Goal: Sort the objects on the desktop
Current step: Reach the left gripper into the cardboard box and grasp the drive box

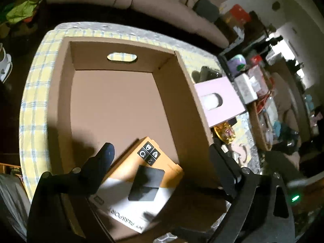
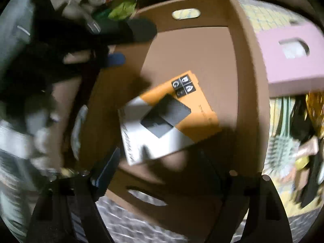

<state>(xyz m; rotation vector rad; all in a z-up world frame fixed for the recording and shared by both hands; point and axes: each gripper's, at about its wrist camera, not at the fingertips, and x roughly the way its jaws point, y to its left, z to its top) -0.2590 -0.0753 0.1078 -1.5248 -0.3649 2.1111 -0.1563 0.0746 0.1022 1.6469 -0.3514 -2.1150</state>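
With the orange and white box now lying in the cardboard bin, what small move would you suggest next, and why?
Probably lift both hand-held grippers clear of the cardboard bin. The orange and white box lies on its floor, both sets of jaws stand open off it, and the hairbrush waits outside.

Orange-white box (image 1: 141, 184) below and between the left jaws: "WD" logo at its white corner; inverted side print, partly legible, roughly "MY PASSPORT". Four black icon squares on the orange end, one like "G". Nothing else legible.
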